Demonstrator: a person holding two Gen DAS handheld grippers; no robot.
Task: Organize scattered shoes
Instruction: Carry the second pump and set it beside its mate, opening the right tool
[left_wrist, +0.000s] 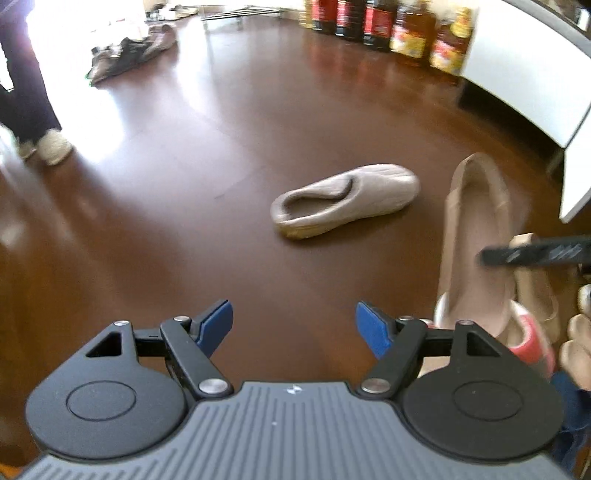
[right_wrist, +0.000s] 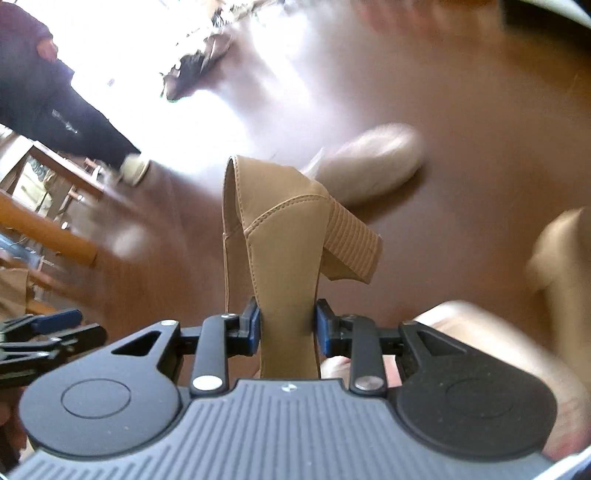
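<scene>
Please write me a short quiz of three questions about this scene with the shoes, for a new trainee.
1. True or false: the left gripper holds a shoe.
2. What do the right gripper's fingers clamp? A) a bottle B) the tan shoe C) nothing
3. Where does the beige slipper lie?

Key
1. False; its fingers stand apart with nothing between them.
2. B.
3. On the brown floor, by itself, ahead of the left gripper.

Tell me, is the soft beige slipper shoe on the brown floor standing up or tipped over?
Standing on its sole, not tipped. The soft beige slipper shoe rests flat on the brown wooden floor, opening facing up.
</scene>
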